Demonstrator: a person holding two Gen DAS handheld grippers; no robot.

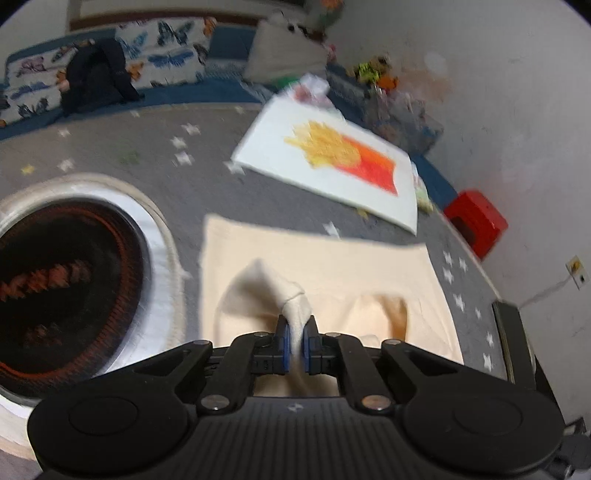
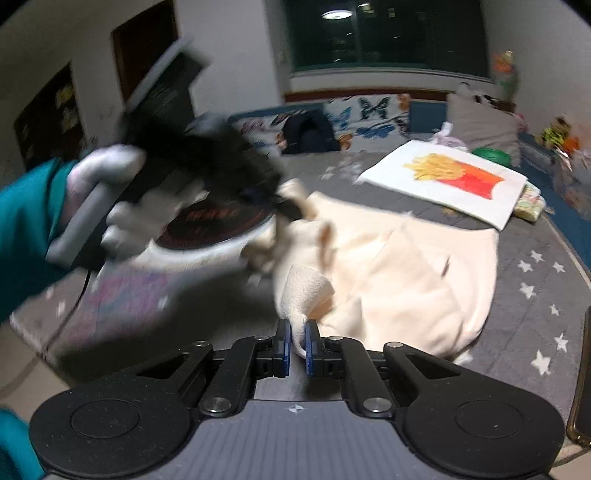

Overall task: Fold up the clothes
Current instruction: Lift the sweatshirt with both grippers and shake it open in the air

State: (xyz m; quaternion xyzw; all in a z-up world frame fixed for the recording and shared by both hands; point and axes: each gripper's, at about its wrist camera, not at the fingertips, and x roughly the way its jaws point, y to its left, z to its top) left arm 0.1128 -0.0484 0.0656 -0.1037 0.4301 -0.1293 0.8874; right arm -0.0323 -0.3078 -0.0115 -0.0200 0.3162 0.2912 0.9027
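Cream garment: lies spread on the grey star-print rug, rumpled, with two bunched-up peaks where the grippers pinch it.
Left gripper: jaws closed on a raised fold of the cream garment; the cloth runs up between the blue pads. In the right wrist view it shows blurred, with its tip on the garment's far left edge.
Right gripper: jaws closed on a white ribbed corner of the same garment, which stands up in a small cone just past the pads.
Gloved hand: white glove, teal sleeve, wrapped round the left gripper's handle; motion-blurred.
White shirt with dark round print: lies just left of the cream garment, its edge touching or almost touching it; the print holds orange-red lettering, too blurred to read.
Folded white shirt with fries picture: flat on the rug beyond the cream garment, apart from it; yellow fries in a red carton, no writing legible.
Red stool: on the floor at the rug's right edge, by the wall.
Butterfly-print cushion: along the far edge, with a dark bag leaning on it.
Grey pillow: far right, with toys near it.
Window: dark, with a ceiling lamp reflected.
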